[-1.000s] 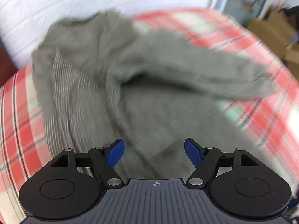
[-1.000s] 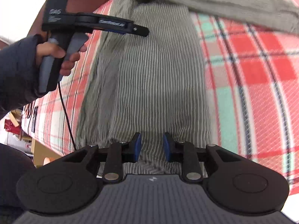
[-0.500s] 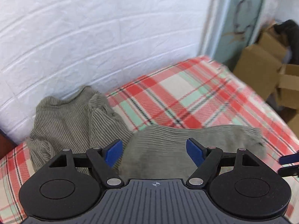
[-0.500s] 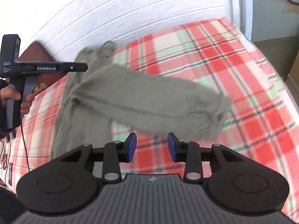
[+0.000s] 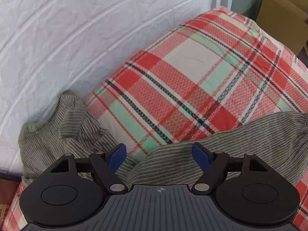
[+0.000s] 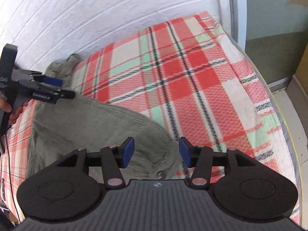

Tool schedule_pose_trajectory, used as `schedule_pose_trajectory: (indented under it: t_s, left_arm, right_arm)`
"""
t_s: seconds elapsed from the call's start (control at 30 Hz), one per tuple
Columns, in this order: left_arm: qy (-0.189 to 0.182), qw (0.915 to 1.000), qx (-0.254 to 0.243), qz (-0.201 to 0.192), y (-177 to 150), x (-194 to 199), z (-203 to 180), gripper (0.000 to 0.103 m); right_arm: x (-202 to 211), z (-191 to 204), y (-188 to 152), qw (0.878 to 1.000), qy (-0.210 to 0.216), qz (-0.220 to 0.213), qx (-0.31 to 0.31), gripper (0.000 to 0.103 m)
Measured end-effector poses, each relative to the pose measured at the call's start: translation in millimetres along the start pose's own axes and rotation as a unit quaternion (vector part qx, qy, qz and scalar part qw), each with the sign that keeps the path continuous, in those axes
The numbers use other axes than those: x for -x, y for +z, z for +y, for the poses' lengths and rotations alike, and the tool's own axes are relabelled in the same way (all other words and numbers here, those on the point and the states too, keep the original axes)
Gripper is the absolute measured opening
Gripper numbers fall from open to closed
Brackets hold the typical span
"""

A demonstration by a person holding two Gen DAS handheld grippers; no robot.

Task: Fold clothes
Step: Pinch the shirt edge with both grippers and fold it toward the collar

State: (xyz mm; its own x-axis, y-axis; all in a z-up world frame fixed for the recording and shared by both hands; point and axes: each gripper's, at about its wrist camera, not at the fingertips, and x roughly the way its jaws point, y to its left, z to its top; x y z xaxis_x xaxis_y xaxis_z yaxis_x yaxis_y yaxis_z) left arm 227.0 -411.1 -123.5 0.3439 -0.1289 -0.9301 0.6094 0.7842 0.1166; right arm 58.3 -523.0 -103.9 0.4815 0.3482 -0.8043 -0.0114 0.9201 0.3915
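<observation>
Two hand-held grippers, both empty | left hand-held gripper jaws spread wide | right hand-held gripper jaws opening over sleeve end | striped grey garment lies on plaid bed beside white wall

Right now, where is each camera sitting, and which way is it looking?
Left wrist: rides on the left gripper, looking down along its open blue fingers at the striped grey garment on the plaid bedspread; no hand shows.
Right wrist: rides on the right gripper, jaws opening with nothing pinched, looking down over the bed toward the white wall; the left gripper and the hand holding it show at the left edge.
Shared: garment, bedspread, wall.
</observation>
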Motion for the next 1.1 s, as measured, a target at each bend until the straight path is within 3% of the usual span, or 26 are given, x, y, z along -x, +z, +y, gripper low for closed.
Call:
schedule_pose_trajectory:
  t_s: [0.03,0.07,0.13,0.17,0.23,0.27,0.3,0.53,0.67,0.83,1.0,1.1]
  left_arm:
    - [-0.01,0.9999,0.003,0.004,-0.2,-1.3,0.7,0.08]
    - [-0.019,0.9998,0.004,0.007,-0.3,-2.3,0.8,0.071]
    - [-0.028,0.9995,0.003,0.018,-0.7,-5.0,0.0,0.041]
    - [-0.03,0.9993,0.001,0.022,-1.0,-6.7,-0.5,0.021]
    - [-0.035,0.9991,0.004,0.025,-2.6,-8.7,-0.3,0.01]
    - [-0.036,0.9991,0.008,0.023,-3.3,-8.1,0.6,0.004]
    - [-0.037,0.999,0.015,0.019,-3.6,-6.2,2.5,0.003]
    - [-0.047,0.9962,0.06,-0.044,-8.6,41.5,31.4,0.003]
    - [-0.044,0.9909,0.092,-0.088,-23.3,81.0,55.3,0.003]
    - [-0.033,0.9817,0.143,-0.121,-62.9,120.7,78.3,0.004]
    - [-0.024,0.9771,0.174,-0.121,-115.1,137.3,87.6,0.005]
    - [-0.018,0.9757,0.186,-0.115,-143.6,139.6,95.0,0.006]
  right_arm:
    - [-3.8,-2.2,0.7,1.0,0.002,0.004,-0.003,0.056]
    - [-7.6,-4.4,1.3,1.0,0.003,0.008,-0.006,0.056]
    - [-12.3,-5.3,0.4,1.0,0.008,0.017,-0.005,0.056]
    - [-14.5,-5.5,-0.2,1.0,0.01,0.022,-0.004,0.056]
    - [-17.8,-5.6,-1.8,0.999,0.015,0.031,-0.001,0.039]
    - [-18.7,-5.5,-2.9,0.999,0.016,0.036,0.002,0.014]
    - [-18.0,-6.7,-3.4,0.999,0.024,0.038,-0.003,0.003]
    - [34.8,22.8,-5.0,0.991,0.133,-0.013,-0.007,0.001]
    - [74.2,62.6,-7.2,0.974,0.223,-0.037,0.02,0.001]
    - [100.4,117.4,-11.3,0.943,0.326,-0.021,0.065,0.001]
    - [108.2,164.8,-21.9,0.923,0.372,-0.001,0.101,0.001]
    - [104.5,191.1,-30.7,0.92,0.373,0.02,0.123,0.002]
